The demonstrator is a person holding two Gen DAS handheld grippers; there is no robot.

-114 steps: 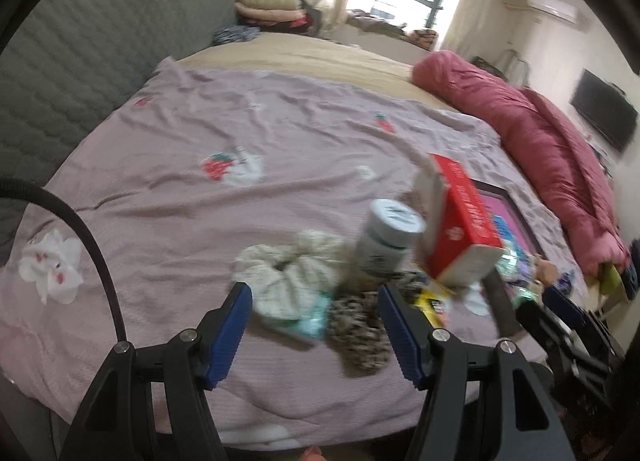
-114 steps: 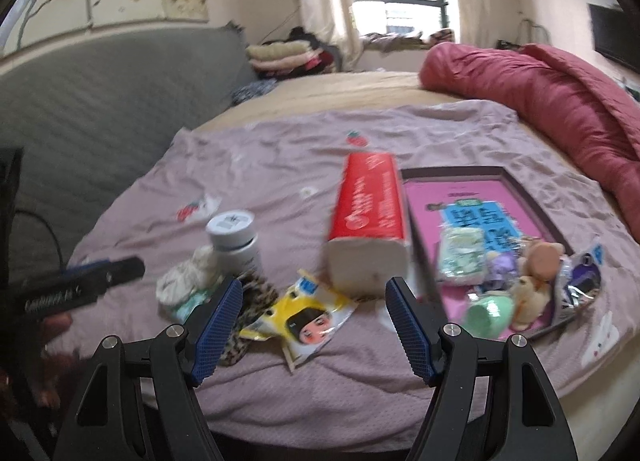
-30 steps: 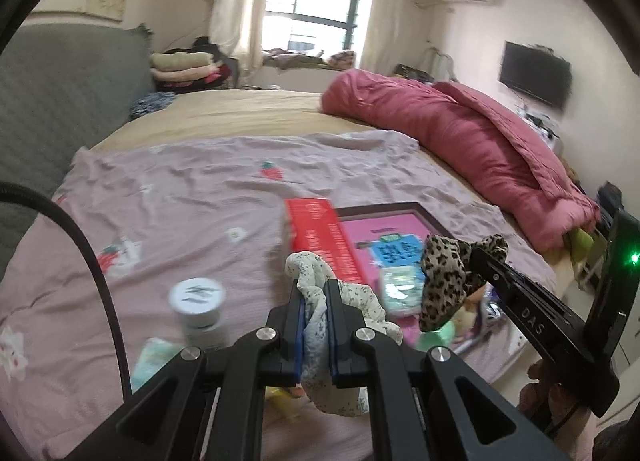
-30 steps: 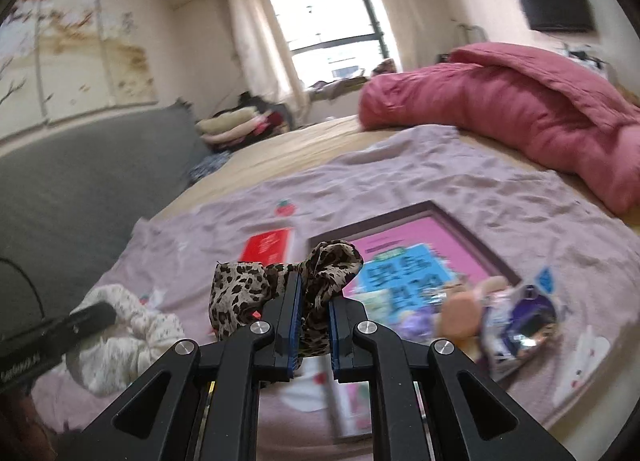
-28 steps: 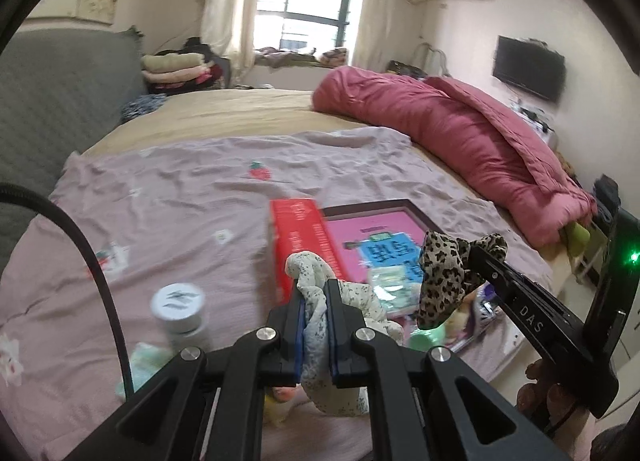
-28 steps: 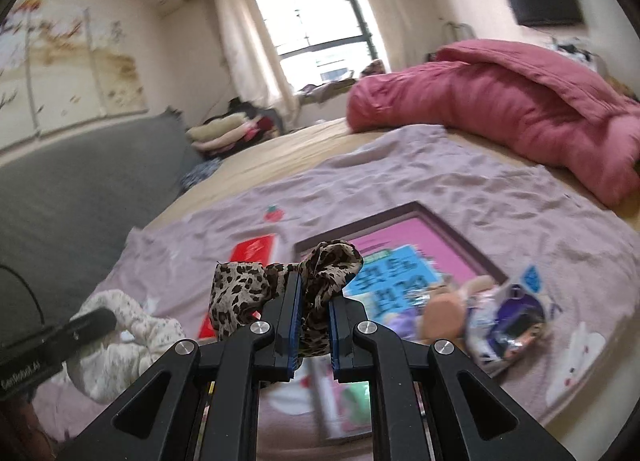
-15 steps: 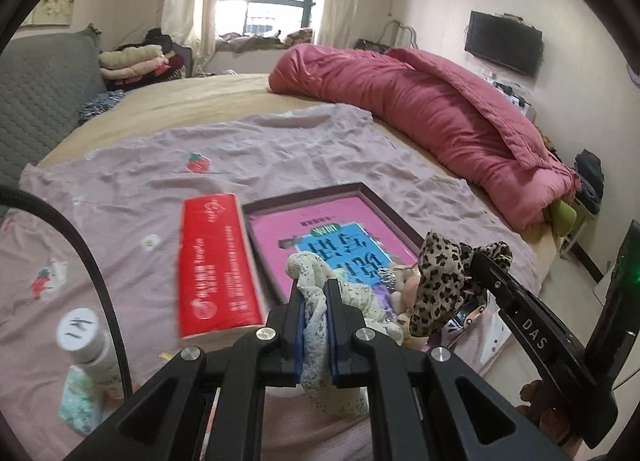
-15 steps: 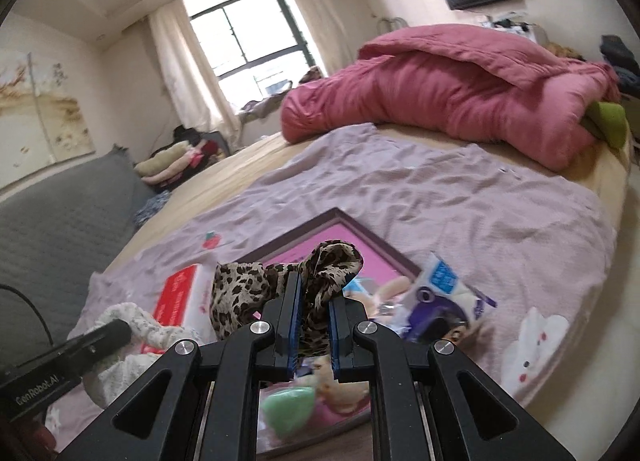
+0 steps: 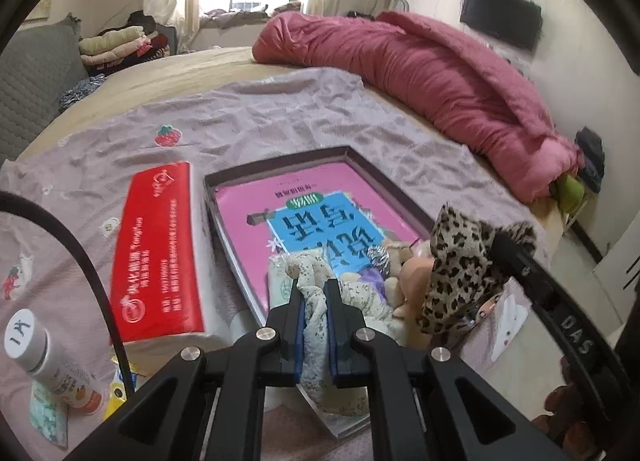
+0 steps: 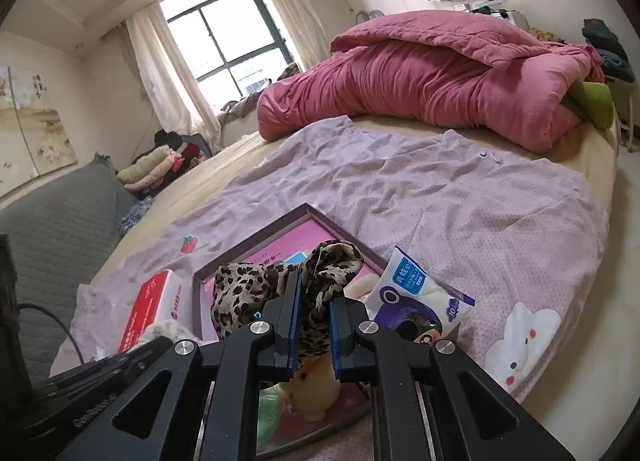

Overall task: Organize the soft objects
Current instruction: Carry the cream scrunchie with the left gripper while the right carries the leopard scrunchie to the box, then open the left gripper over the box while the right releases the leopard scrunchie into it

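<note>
Leopard-print fabric scrunchie (image 10: 320, 273) sits pinched between the closed jaws of the right gripper (image 10: 311, 301); the left gripper (image 9: 315, 301), likewise clamped tight, holds a cream floral fabric scrunchie (image 9: 320, 293). Change over the last second: both tools have travelled from above the clutter near the white-capped plastic bottle (image 9: 40, 357) across to the dark-framed shallow tray with a pink printed liner (image 9: 280, 165), and both now hang over its near end, tipped downward. Reading for the task: pickup of the two soft items is done, transport nearly done, release into the tray is what remains. Tray contents under the grippers: a peach plush toy (image 9: 416, 269), a crinkled foil piece (image 9: 378, 257), a pale green rounded object (image 10: 272, 409); the exact free spot below the scrunchies is hidden by the gripper bodies, so clearance there is probably tight but unconfirmed. Surroundings: red rectangular tissue pack (image 9: 160, 253) just beside the tray's left wall, blue-and-white snack packet (image 10: 420, 301) at its right edge, rose quilted duvet (image 10: 440, 73) well apart at the far side of the lilac bedsheet (image 10: 480, 201). Obstruction risk: the two grippers are close together, and the scrunchies could land on the plush pile and roll off.
</note>
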